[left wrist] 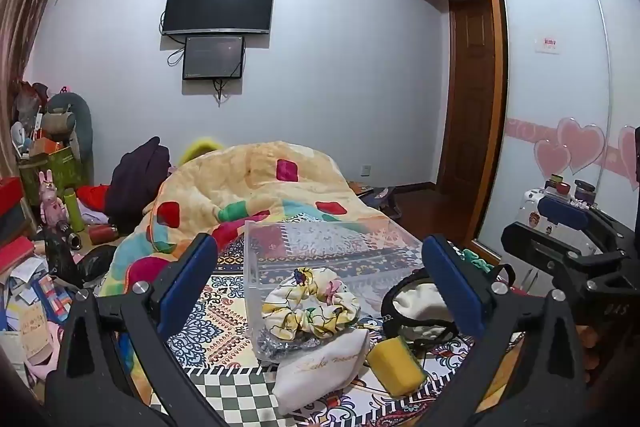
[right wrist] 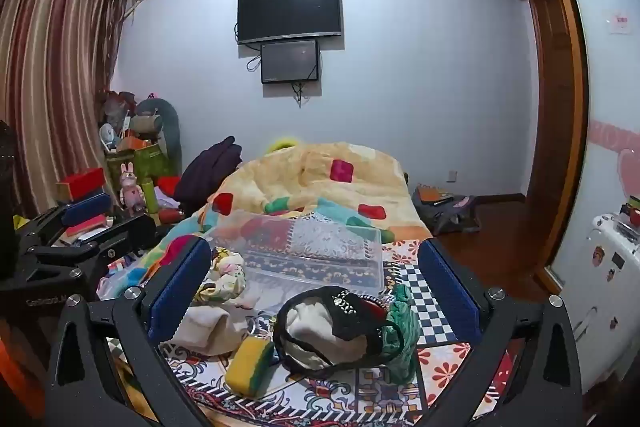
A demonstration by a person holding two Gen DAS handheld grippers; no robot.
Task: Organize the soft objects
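A clear plastic box (left wrist: pixel 332 247) (right wrist: pixel 312 255) stands on the patterned bed cover. A floral scrunchie (left wrist: pixel 308 307) (right wrist: pixel 224 275) lies at its near end; whether it is inside the box I cannot tell. In front lie a white pouch (left wrist: pixel 320 371) (right wrist: pixel 208 327), a yellow sponge (left wrist: pixel 396 363) (right wrist: pixel 250 363), a black lace piece around white cloth (left wrist: pixel 416 303) (right wrist: pixel 332 327) and a green cloth (right wrist: pixel 400 331). My left gripper (left wrist: pixel 320 283) hovers open above the scrunchie and pouch. My right gripper (right wrist: pixel 314 287) is open above the lace piece. Neither holds anything.
A bunched yellow quilt (left wrist: pixel 248 187) with coloured patches fills the far half of the bed. Left of the bed stand cluttered boxes, bottles and toys (left wrist: pixel 56 211). A wardrobe with sliding doors (left wrist: pixel 560 87) lines the right side. Two screens (left wrist: pixel 218 7) hang on the wall.
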